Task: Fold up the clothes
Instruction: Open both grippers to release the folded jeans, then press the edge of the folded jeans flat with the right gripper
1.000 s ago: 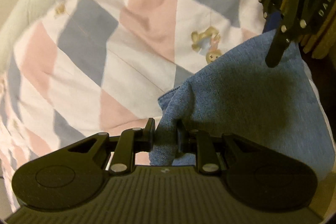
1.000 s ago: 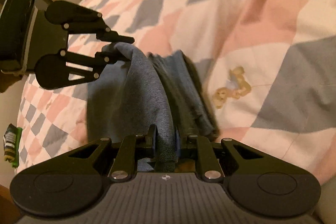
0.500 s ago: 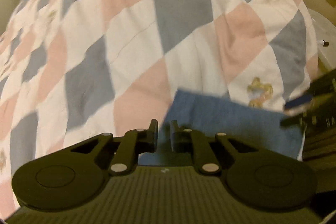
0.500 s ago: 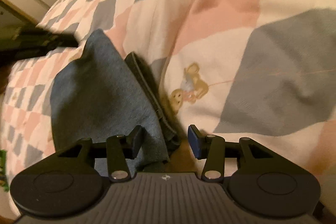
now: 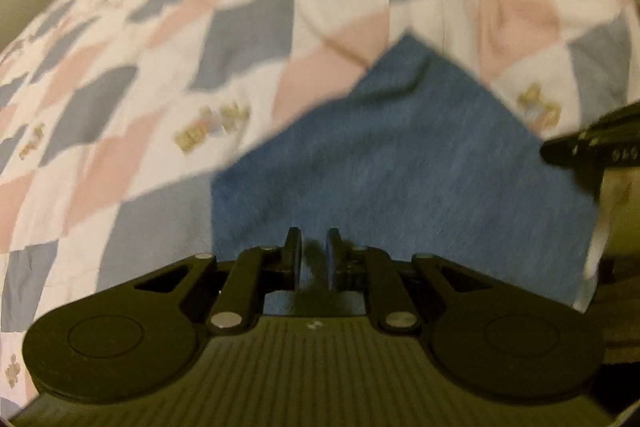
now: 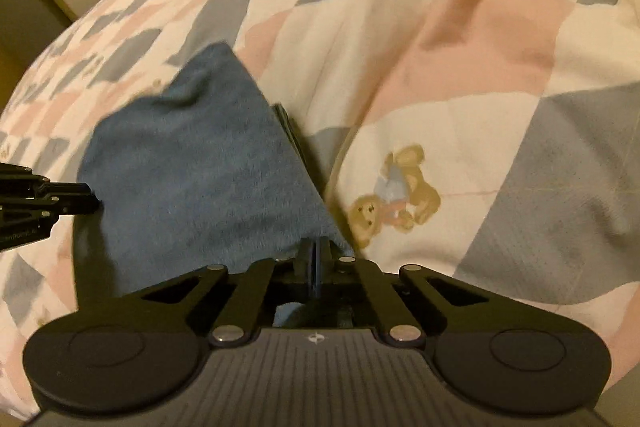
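Blue knit garment lies folded flat on the checked quilt, bear prints beside it. Left gripper hovers slightly parted over its near edge; right gripper looks clenched at its corner.

Motion blurs the quilt; the blue garment's near edge hides behind jaws.

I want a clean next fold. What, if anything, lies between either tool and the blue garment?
Nothing visible. The blue garment lies on the quilt directly under the left tool; the right tool sits at its edge.
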